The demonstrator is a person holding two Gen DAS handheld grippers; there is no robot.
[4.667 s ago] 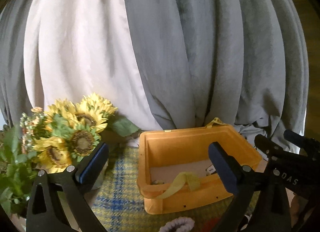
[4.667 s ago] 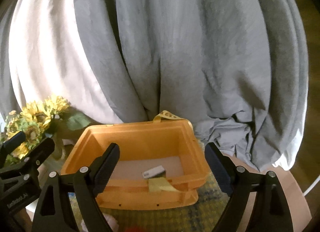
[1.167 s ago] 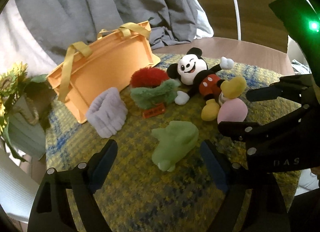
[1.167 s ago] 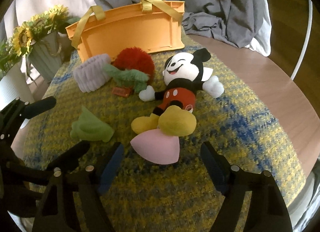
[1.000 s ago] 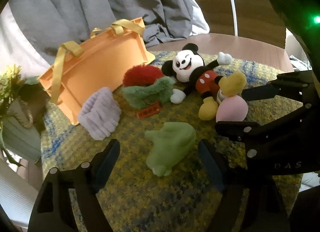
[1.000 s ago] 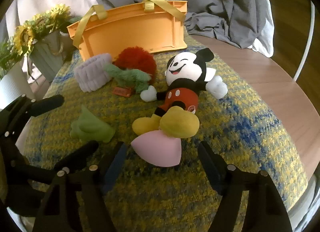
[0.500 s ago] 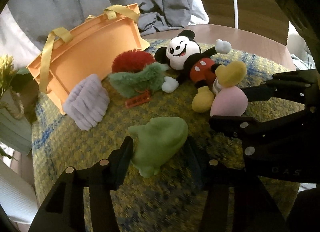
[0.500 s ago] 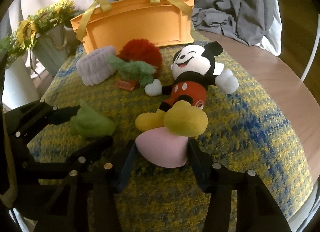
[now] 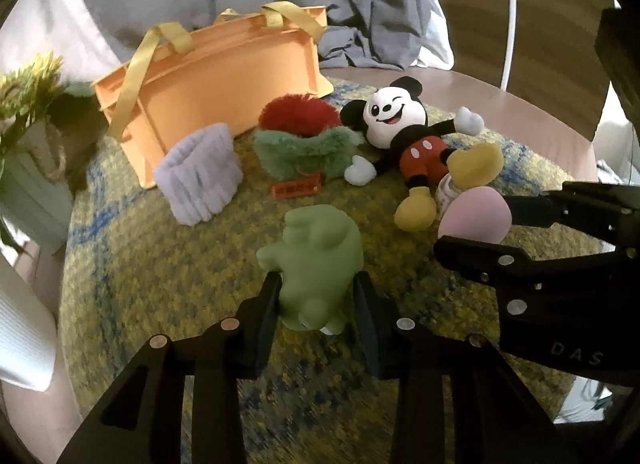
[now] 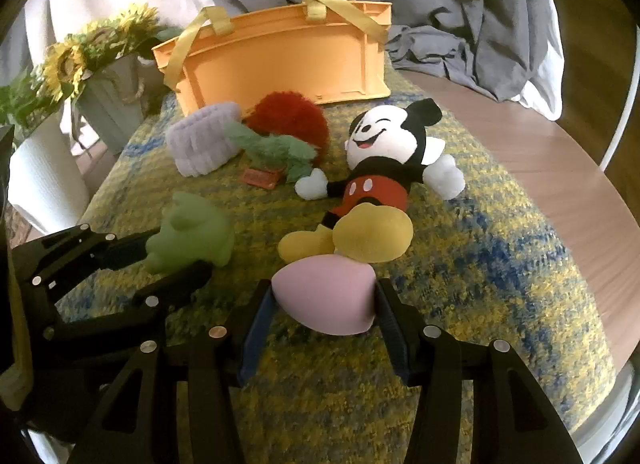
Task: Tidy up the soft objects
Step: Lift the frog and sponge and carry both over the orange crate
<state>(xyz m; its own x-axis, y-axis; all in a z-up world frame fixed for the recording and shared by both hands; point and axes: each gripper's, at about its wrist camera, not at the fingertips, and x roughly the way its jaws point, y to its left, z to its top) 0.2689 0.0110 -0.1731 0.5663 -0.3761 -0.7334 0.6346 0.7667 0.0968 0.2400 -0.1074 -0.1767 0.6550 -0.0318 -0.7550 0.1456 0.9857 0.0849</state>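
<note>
Because both toys look soft and light, expect them to squash and perhaps squirm under the pads, so take each across its fattest middle. Your left gripper, low in the left wrist frame, is closing on the green squishy toy, pads already touching its flanks. Your right gripper pinches the pink egg-shaped toy, low centre of its frame, touching the mouse plush. Both lie on the bench, the orange basket tipped at upper centre.

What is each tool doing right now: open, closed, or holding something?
Left tool: closing on the green soft toy.
Right tool: shut on the pink soft egg.
</note>
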